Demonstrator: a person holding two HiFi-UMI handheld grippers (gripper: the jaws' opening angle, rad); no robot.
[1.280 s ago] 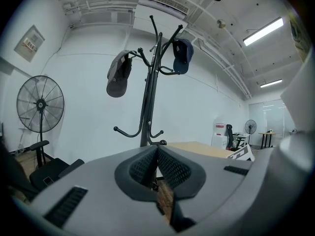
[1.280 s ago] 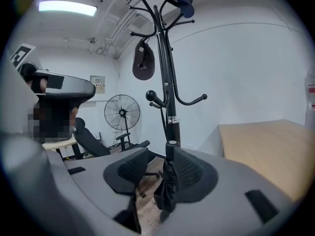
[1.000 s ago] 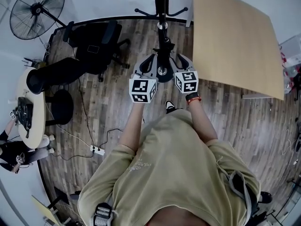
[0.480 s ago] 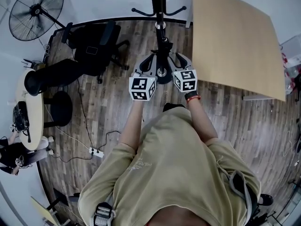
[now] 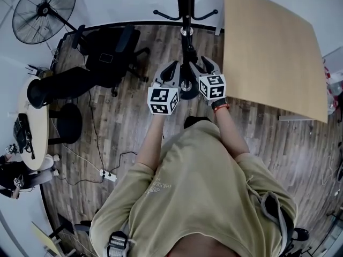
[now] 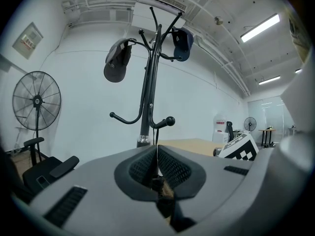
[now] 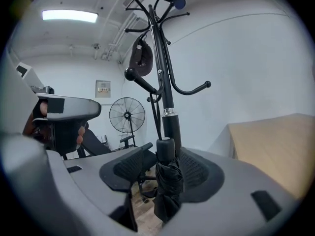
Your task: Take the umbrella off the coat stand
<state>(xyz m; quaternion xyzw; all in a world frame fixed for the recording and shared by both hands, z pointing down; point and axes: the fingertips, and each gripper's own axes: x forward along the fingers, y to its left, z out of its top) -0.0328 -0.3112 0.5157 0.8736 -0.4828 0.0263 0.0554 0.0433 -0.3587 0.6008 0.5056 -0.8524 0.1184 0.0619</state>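
- Your right gripper (image 7: 165, 170) is opening its jaws; the folded black umbrella (image 7: 167, 191) stands upright between them, and one pad is already clear of it.
- Your left gripper (image 6: 157, 168) has its jaws pressed together on the umbrella's thin strap (image 6: 157, 150), which runs up to a lower hook of the coat stand (image 6: 147, 97).
- The umbrella hangs just beside the stand's pole, above the wood floor (image 5: 123, 122).
- Two caps (image 6: 118, 60) hang on the stand's upper hooks.
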